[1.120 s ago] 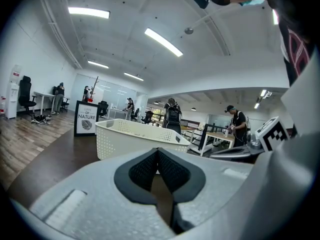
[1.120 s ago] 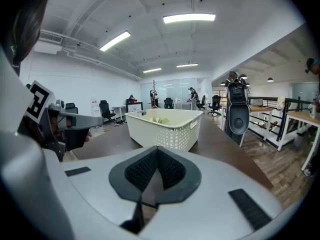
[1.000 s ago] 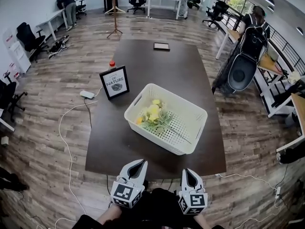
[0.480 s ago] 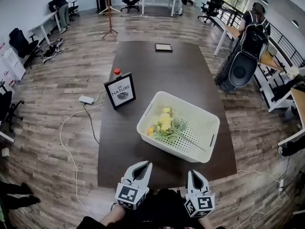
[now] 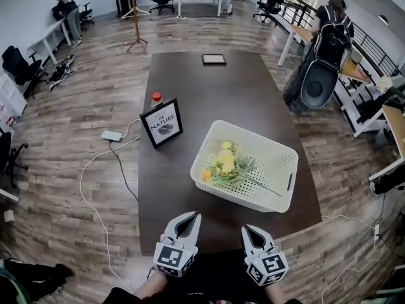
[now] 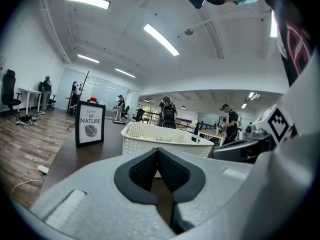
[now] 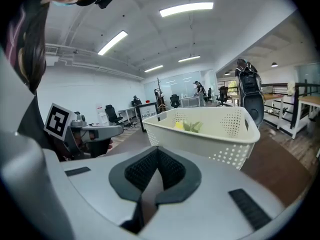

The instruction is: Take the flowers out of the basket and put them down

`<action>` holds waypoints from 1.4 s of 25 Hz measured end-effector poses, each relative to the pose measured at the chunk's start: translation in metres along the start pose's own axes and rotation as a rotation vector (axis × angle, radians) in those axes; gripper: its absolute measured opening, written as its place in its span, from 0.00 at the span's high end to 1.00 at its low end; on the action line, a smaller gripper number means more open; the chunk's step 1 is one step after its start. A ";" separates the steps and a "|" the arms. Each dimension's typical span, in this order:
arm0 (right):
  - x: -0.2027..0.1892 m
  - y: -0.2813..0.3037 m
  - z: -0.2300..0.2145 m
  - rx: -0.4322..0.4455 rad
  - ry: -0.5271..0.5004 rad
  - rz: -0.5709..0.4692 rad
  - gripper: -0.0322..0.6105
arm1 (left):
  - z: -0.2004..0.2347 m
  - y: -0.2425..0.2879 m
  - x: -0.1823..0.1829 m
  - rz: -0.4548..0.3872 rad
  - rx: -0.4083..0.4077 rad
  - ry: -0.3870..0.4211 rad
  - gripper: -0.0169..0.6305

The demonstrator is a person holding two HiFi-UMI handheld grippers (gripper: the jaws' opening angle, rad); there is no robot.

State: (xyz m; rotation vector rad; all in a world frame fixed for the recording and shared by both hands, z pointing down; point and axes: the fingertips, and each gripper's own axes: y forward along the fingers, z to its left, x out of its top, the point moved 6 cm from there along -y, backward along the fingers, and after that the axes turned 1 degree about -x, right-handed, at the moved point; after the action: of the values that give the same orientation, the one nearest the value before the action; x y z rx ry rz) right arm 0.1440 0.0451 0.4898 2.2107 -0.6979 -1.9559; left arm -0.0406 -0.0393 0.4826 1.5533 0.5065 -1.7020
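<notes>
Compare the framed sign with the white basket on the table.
The framed sign has a black frame; the basket is white and perforated. The framed sign stands upright as a flat panel; the basket sits low with its top open. The basket holds yellow flowers; the framed sign holds nothing. Both rest on the dark table, turned askew to its edges.

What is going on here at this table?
A person holds a grey gripper in each hand at the near edge of the long dark table. The left gripper and right gripper both have jaws shut and empty. The yellow flowers with green stems lie in the white perforated plastic basket, not yet touched.
</notes>
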 end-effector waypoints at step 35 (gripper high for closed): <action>0.114 0.065 -0.087 0.228 -0.247 0.065 0.66 | 0.021 0.006 -0.003 0.010 0.256 -0.096 0.96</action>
State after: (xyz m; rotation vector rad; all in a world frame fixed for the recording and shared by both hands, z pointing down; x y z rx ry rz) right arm 0.2178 -0.0772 0.4246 2.0478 -1.0614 -2.2396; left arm -0.0500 -0.0569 0.4908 1.6365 0.2376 -1.8811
